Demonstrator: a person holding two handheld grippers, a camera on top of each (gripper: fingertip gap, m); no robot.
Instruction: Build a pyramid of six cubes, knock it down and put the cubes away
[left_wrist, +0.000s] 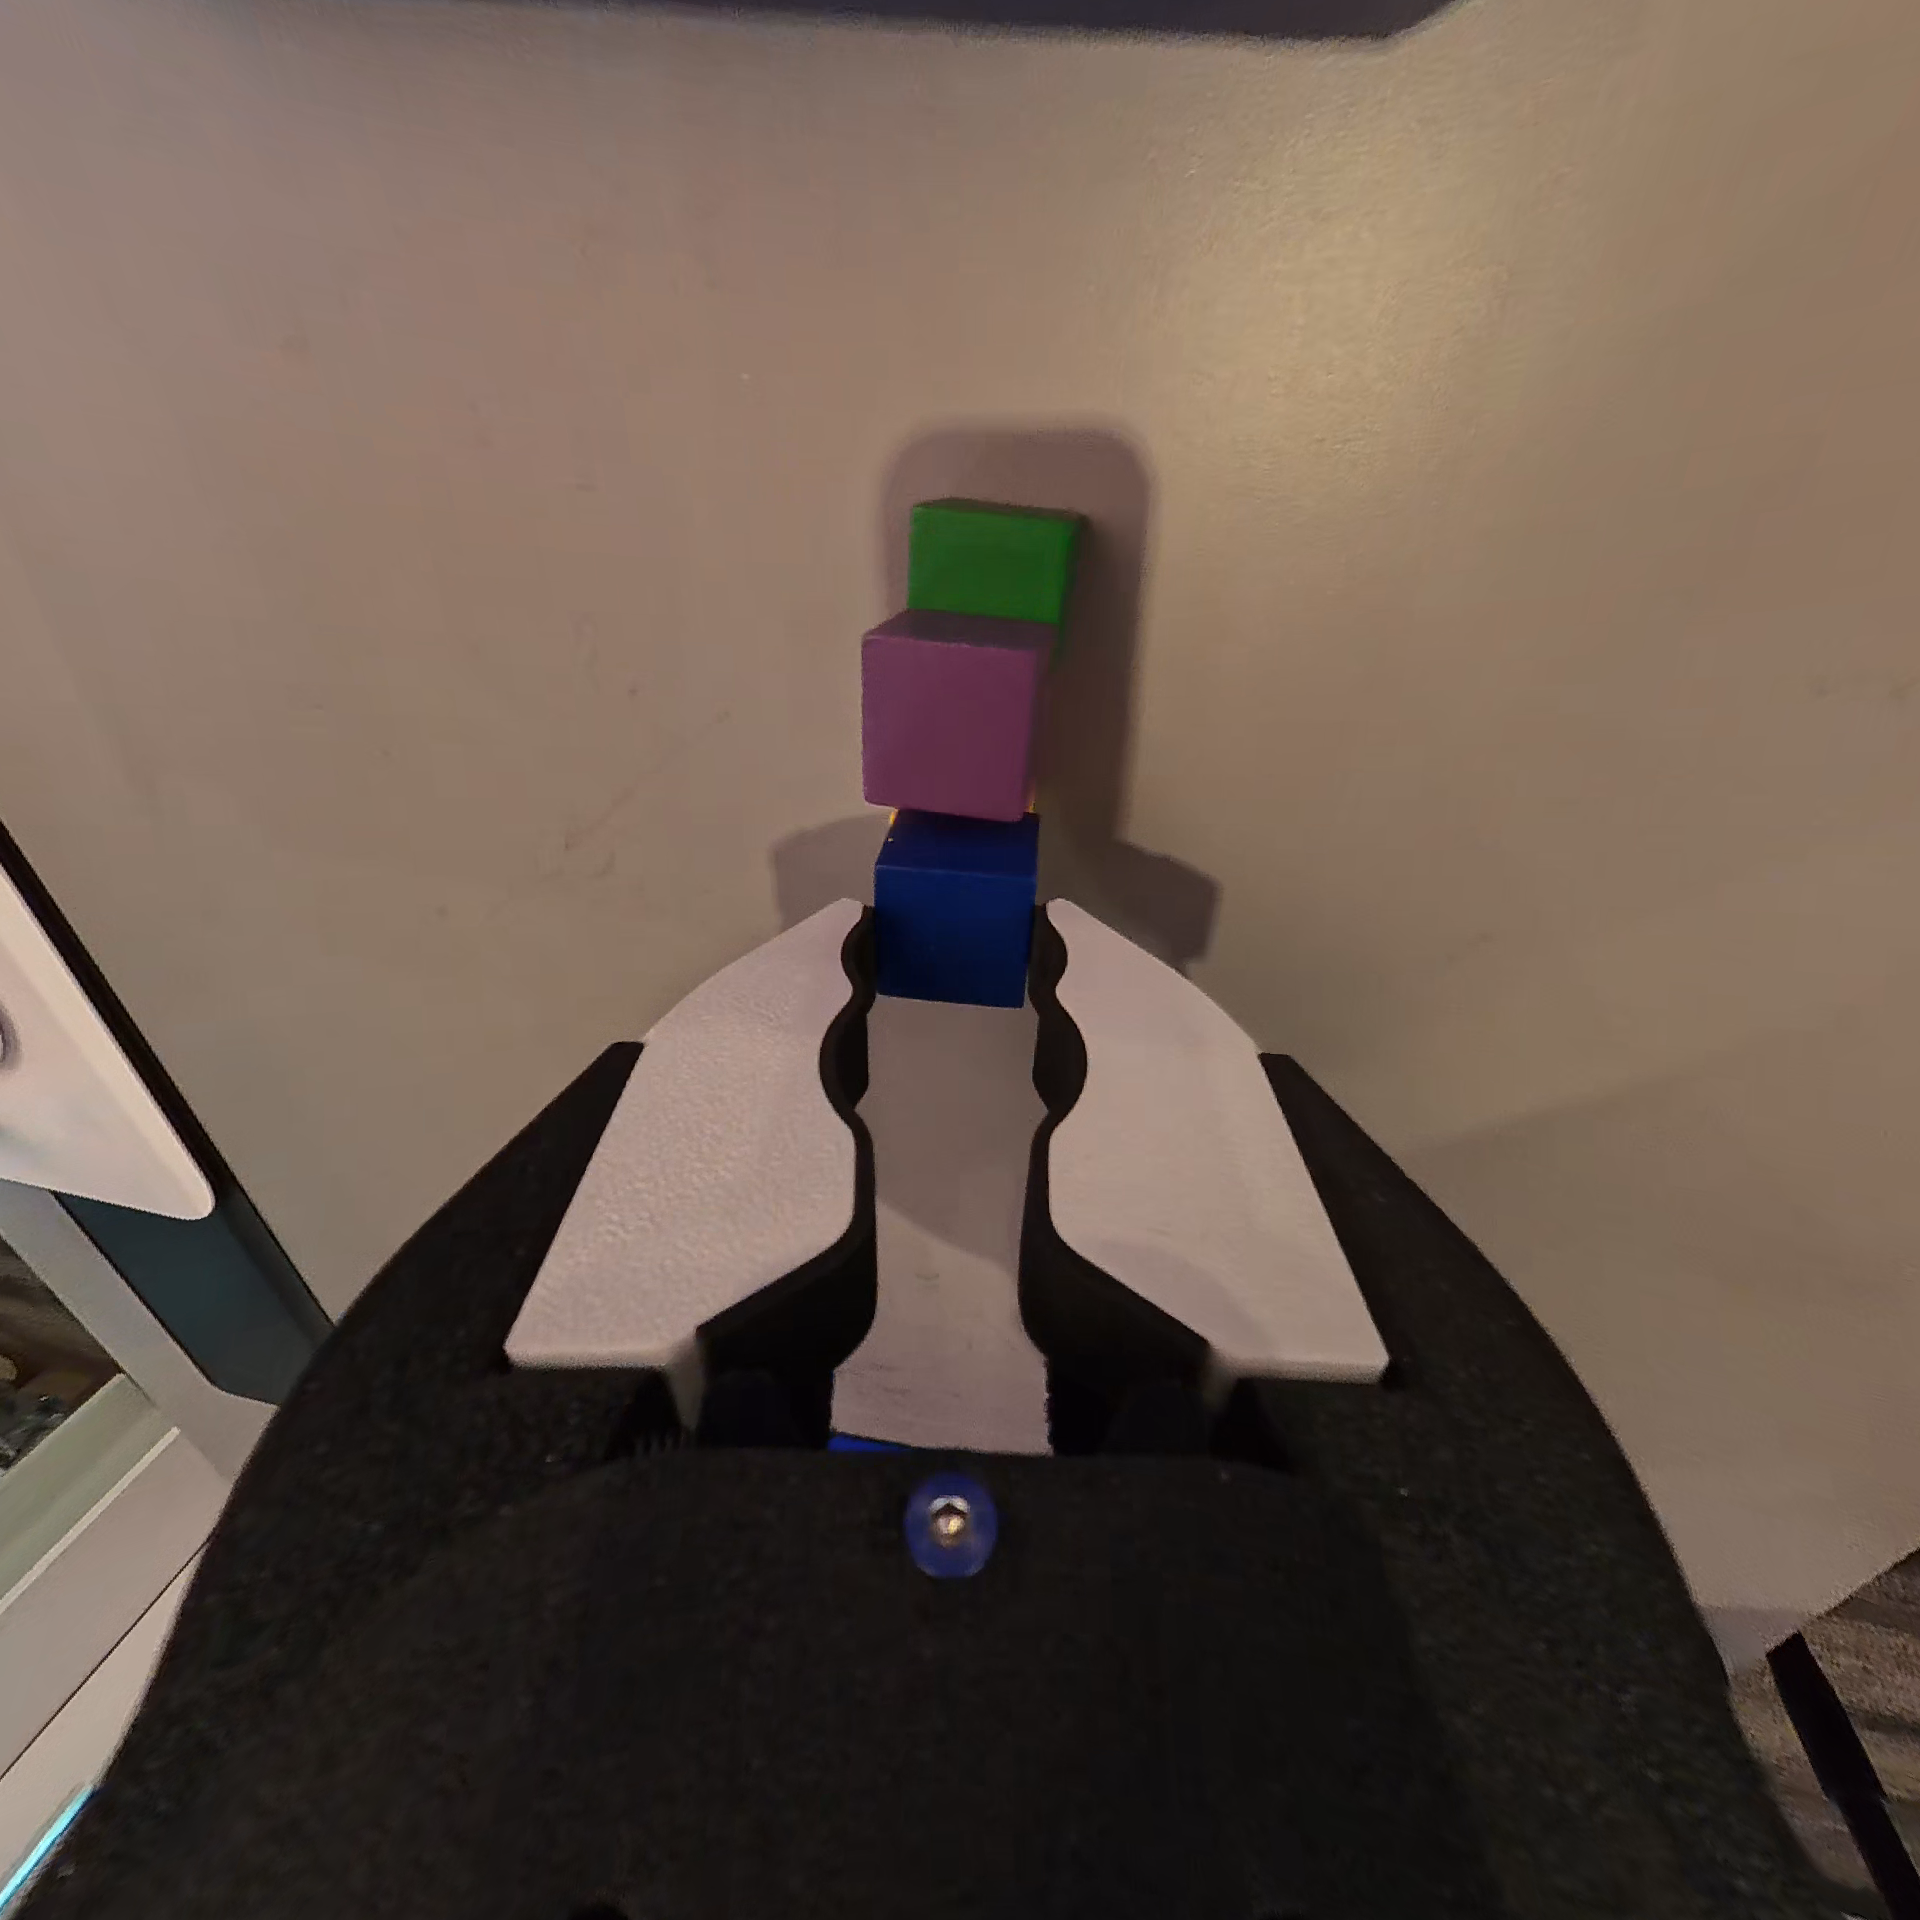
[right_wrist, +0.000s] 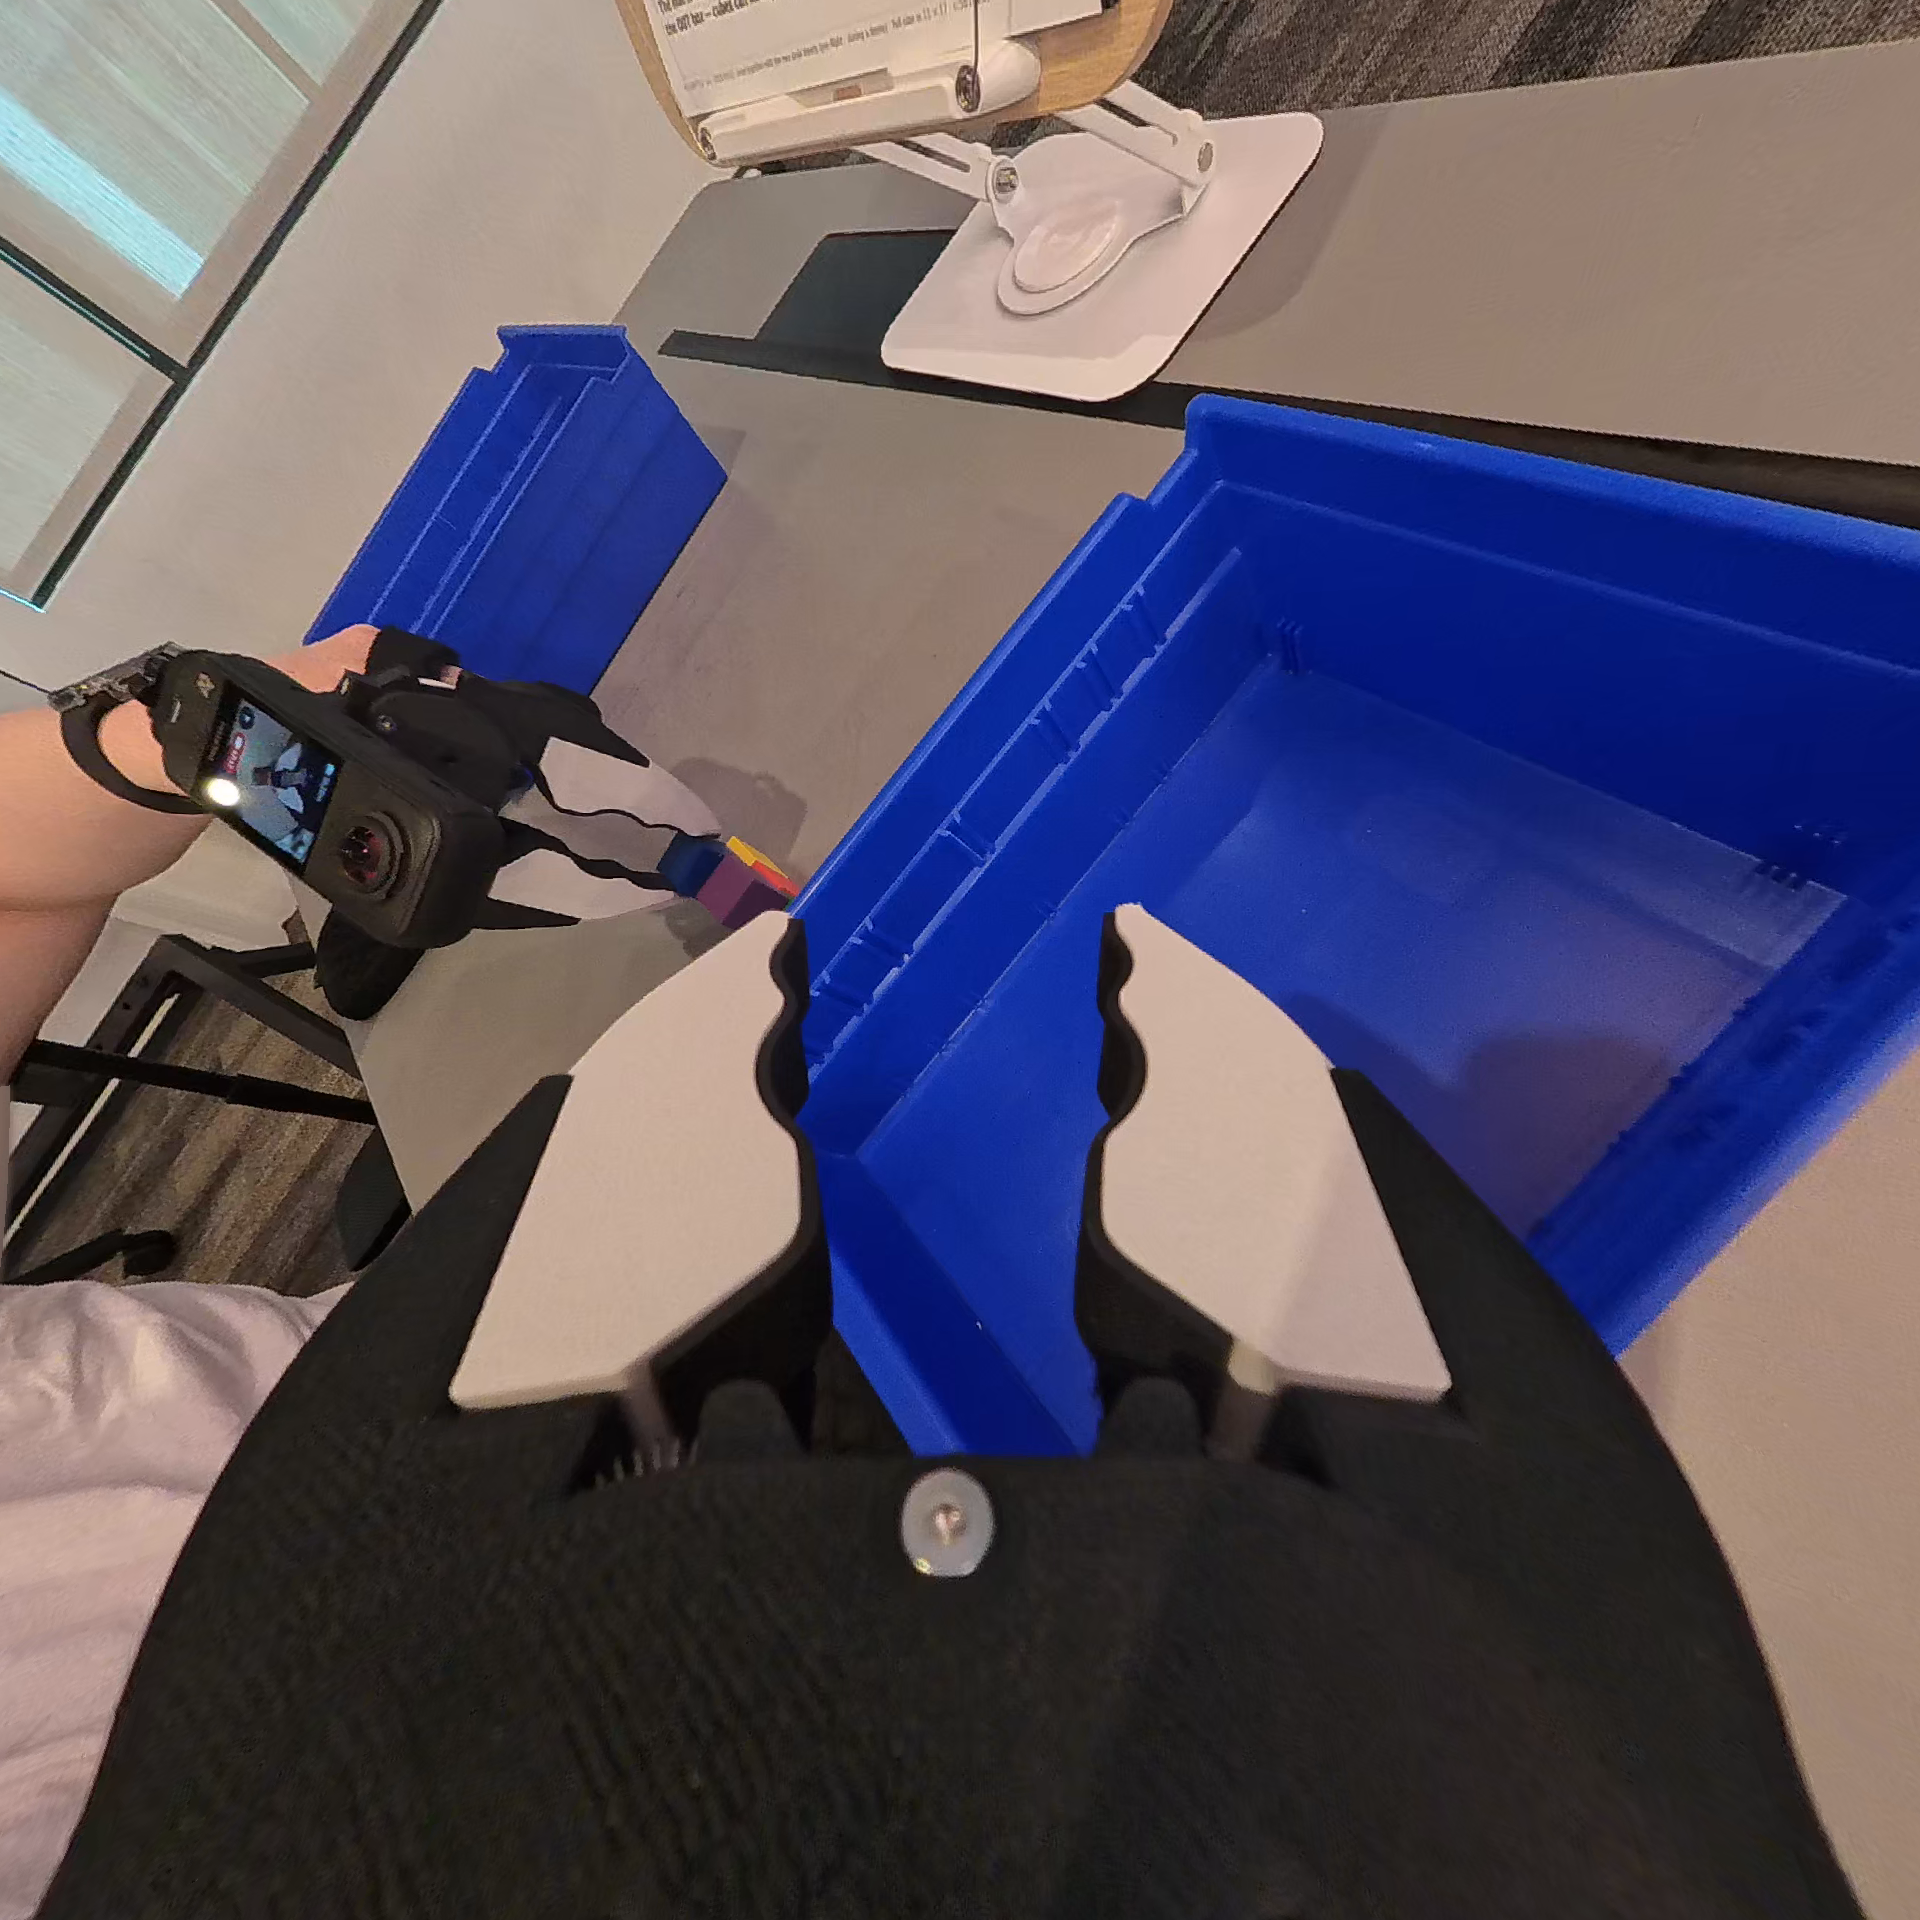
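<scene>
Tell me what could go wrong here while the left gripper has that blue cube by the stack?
1. The left gripper is shut on the blue cube, which sits right against the purple cube; a sideways nudge could topple the purple and green cube.
2. The right gripper hangs open over the blue bin, too far off to steady anything.

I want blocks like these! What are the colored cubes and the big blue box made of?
The purple cube, green cube and blue cube look like painted wood: flat matte color, crisp edges, though plastic is possible. The big blue bin looks like molded plastic: slightly glossy, with thin ribbed walls.
</scene>
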